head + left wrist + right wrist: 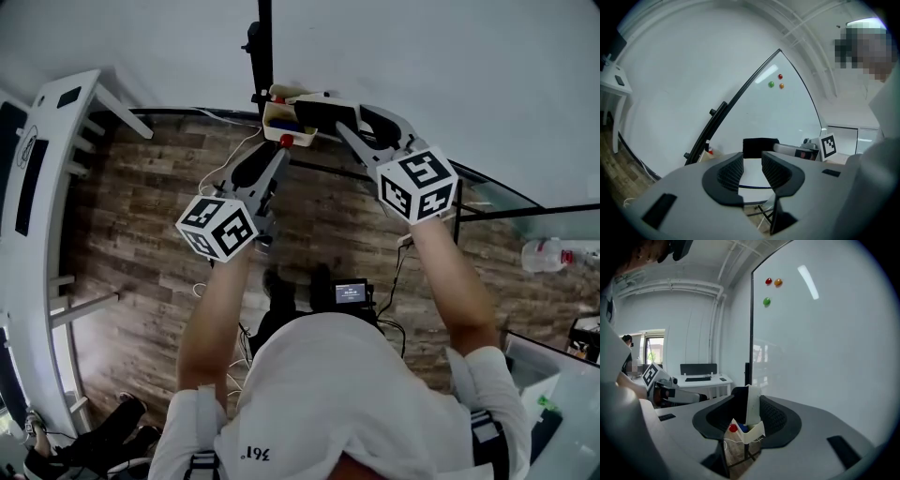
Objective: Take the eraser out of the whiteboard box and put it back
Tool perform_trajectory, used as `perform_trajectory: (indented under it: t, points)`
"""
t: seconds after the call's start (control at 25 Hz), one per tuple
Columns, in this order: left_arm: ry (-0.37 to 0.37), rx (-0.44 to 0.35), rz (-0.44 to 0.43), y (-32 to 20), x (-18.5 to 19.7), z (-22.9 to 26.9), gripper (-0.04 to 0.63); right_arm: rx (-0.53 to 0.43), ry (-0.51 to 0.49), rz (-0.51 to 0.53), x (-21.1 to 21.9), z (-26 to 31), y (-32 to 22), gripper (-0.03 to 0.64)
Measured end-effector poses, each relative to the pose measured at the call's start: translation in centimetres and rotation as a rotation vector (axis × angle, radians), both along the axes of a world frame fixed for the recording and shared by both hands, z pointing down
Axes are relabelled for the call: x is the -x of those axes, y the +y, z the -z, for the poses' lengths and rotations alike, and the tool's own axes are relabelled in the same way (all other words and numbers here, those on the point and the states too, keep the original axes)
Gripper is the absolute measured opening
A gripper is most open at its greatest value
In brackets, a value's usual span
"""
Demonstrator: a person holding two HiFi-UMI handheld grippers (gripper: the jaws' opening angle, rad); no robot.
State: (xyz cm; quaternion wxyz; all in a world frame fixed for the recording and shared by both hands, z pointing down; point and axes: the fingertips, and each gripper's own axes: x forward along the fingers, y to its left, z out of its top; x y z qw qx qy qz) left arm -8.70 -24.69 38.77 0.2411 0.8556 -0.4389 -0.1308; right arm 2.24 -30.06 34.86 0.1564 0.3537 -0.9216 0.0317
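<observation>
The right claw (pixel 748 397) is clenched on the eraser (pixel 753 403), which stands upright between its jaws. The eraser is right over the whiteboard box (pixel 753 431), close beside the whiteboard (pixel 825 343). The left claw (pixel 752 157) is released, and nothing is between its jaws.

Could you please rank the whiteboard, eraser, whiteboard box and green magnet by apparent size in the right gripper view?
1. whiteboard
2. eraser and whiteboard box: about alike; the eraser is nearer the camera, so unranked
3. green magnet
</observation>
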Motion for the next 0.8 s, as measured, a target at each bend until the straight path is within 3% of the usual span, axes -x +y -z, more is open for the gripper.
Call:
perform_trajectory:
  t: [0.32, 0.8]
  points:
    - [0.007, -0.052, 0.004, 3.2, 0.2, 3.5, 0.124, -0.015, -0.116, -0.048, -2.8, 3.3, 2.7, 0.178]
    - [0.03, -0.045, 0.031, 8.8, 0.4, 4.7, 0.124, -0.033, -0.248, -0.099, -6.4, 6.3, 8.9, 0.178]
